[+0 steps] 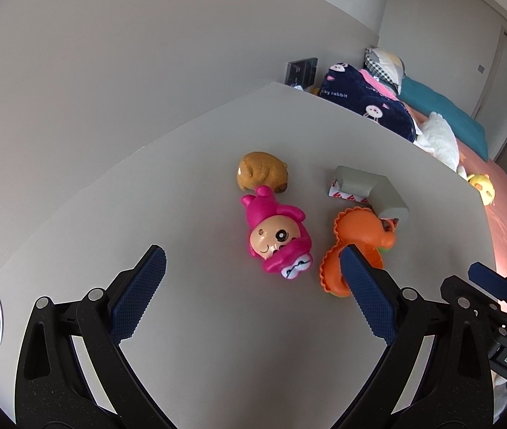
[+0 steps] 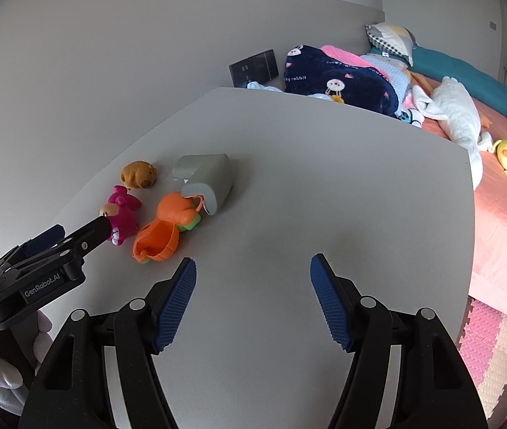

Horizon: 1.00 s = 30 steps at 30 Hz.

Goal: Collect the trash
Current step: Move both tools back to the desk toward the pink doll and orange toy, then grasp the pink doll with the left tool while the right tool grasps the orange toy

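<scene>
So the pink doll (image 1: 278,236) lies flat on the white table (image 1: 217,339), long axis running away from the left gripper (image 1: 253,286), head end nearest it. Brown bear toy (image 1: 262,175) touches its far end; orange toy (image 1: 357,246) and grey corner guard (image 1: 367,189) sit just beside. Both the left and right gripper (image 2: 253,300) hang open, holding nothing

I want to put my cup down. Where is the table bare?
The table is bare from the orange toy across to the edge by the bed. It is crowded by the wall: brown toy, pink doll, grey piece.
</scene>
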{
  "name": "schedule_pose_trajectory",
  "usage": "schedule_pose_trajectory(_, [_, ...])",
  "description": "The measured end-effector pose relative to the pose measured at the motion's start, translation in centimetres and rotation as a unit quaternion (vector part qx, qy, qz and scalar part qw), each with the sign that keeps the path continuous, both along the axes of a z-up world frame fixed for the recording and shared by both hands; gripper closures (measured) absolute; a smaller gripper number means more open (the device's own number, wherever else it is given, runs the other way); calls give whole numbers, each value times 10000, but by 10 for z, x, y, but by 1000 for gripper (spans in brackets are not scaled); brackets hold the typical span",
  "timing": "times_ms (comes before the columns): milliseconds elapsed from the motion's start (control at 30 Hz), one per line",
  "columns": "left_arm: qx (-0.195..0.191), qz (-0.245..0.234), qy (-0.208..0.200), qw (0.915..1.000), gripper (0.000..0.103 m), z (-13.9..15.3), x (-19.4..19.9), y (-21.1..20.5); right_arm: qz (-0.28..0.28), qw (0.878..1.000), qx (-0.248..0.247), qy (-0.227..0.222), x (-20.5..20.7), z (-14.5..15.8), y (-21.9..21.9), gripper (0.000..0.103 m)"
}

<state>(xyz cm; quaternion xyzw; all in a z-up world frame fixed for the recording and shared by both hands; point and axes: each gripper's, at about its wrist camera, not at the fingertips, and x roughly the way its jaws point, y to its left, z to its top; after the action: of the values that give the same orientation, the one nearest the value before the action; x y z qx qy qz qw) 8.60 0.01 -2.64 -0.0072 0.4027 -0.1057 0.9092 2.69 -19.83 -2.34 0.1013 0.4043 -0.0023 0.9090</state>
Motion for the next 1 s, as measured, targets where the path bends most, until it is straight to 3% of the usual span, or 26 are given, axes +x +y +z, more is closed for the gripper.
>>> schedule_pose_trajectory(300, [-13,-57,235,9997,23,-13,28,6,235,9997,-21,113,22,-13,25,36])
schedule_pose_trajectory(533, [-23,-55,415,9991,64,-22,37,14,231,9993,212,199,35,-18,39,36])
schedule_pose_trajectory(1000, [-192,229,195,9994,66,-15,40,36,-195,9984,476,215,71,-20,63,29])
